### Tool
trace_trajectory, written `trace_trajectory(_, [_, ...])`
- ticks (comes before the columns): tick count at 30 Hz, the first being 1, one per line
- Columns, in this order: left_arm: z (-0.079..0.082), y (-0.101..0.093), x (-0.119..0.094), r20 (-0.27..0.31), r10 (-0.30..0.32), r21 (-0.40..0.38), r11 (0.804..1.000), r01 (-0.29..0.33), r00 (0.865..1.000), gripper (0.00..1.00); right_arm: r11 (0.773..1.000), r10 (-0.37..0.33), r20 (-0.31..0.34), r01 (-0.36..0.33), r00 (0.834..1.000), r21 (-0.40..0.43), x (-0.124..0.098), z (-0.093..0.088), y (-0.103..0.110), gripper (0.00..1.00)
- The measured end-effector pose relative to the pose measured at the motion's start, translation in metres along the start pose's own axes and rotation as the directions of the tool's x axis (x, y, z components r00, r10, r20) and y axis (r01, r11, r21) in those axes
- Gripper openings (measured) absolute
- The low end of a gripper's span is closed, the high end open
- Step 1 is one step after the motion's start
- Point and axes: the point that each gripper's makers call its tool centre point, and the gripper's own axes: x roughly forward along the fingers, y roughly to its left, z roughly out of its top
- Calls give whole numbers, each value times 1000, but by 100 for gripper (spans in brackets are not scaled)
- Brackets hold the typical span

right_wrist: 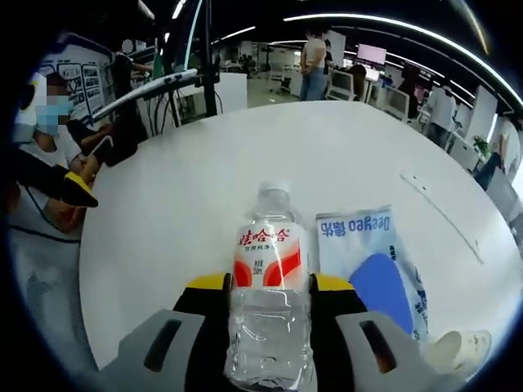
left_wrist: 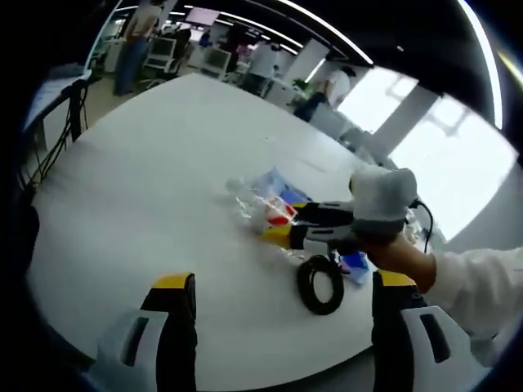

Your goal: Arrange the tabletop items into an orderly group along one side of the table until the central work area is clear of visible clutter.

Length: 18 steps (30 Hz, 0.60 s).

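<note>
While the right gripper (right_wrist: 268, 306) clamps the clear water bottle (right_wrist: 268, 286) mid-body above the white table (right_wrist: 163, 204), its thin slippery plastic probably flexes; the left gripper (left_wrist: 282, 298) hangs open.

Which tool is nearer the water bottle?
Right. The right tool is clamped around the water bottle; the left tool sits open, well short of it.

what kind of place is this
Probably an open-plan office or lab: a large white table, desks with computer monitors, long ceiling light strips, and people standing around in the background.
</note>
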Motion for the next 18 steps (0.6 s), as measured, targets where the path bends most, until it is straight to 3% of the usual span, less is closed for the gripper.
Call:
trace_trajectory(5, [2, -2, 0, 15, -13, -25, 1000, 14, 1000, 85, 998, 5, 102, -12, 995, 68, -18, 21, -1, 33])
trace_trajectory(11, [9, -2, -1, 65, -49, -111, 992, 56, 997, 85, 998, 31, 216, -43, 976, 51, -52, 43, 12, 33])
trace_trajectory(18, [15, -5, -2, 93, -64, -114, 991, 74, 994, 85, 998, 48, 261, -58, 964, 30, -71, 53, 22, 33])
